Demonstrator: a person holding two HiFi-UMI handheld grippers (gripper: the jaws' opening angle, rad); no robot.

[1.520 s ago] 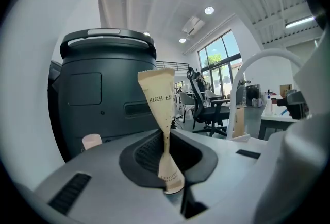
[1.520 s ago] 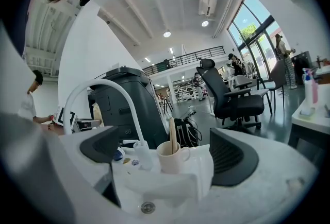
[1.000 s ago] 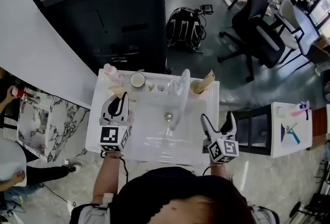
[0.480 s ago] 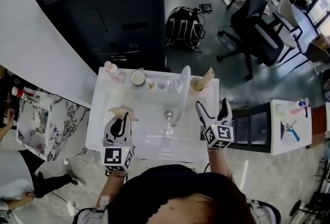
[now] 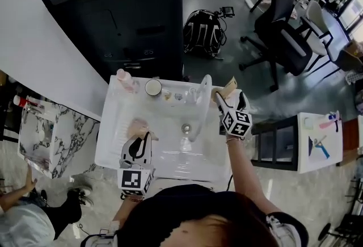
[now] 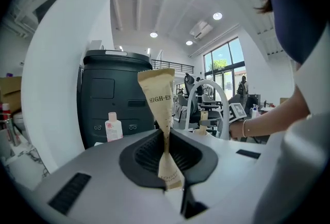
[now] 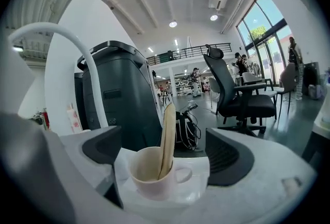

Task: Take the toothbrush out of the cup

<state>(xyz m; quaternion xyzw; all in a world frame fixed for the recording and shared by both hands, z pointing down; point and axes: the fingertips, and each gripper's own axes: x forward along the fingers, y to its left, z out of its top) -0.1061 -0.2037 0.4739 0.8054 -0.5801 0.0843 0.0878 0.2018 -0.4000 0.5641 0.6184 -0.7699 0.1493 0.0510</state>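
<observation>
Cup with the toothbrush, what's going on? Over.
Right gripper closing, jaws either side of the cup, not gripping yet. Toothbrush leaning in the cup. Left gripper shut on a beige tube. Nothing in the way.

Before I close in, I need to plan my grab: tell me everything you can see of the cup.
The cup is a cream, glossy mug, ceramic by its look, upright at the back right corner of the white sink beside the tap. Its loop handle points right in the right gripper view. A tan wrapped toothbrush leans inside against the rim. The right claw brackets it, jaws closing, not yet touching.
</observation>
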